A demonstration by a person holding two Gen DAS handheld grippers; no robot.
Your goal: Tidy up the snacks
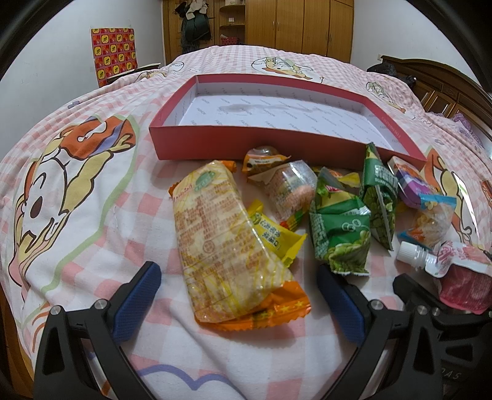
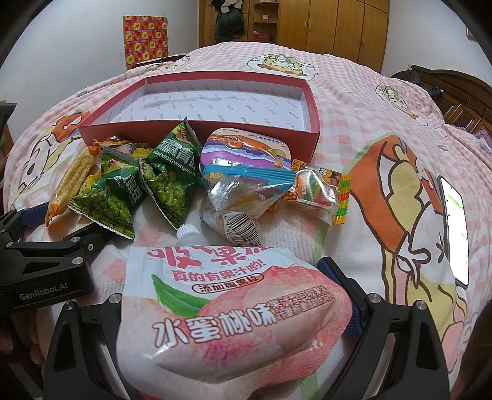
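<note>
The left tool [image 1: 238, 295] stands spread wide around the lower end of a long rice cracker pack [image 1: 227, 240] on the checked bed [image 1: 92, 234]. Green pea packets [image 1: 341, 234] lie just right; behind, an empty red box [image 1: 215, 144].

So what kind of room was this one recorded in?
Most likely a bedroom at home. The snacks and the red box lie on a bed with a pink checked cartoon sheet, wooden wardrobes line the back wall, and a dark wooden headboard stands at the right.
</note>
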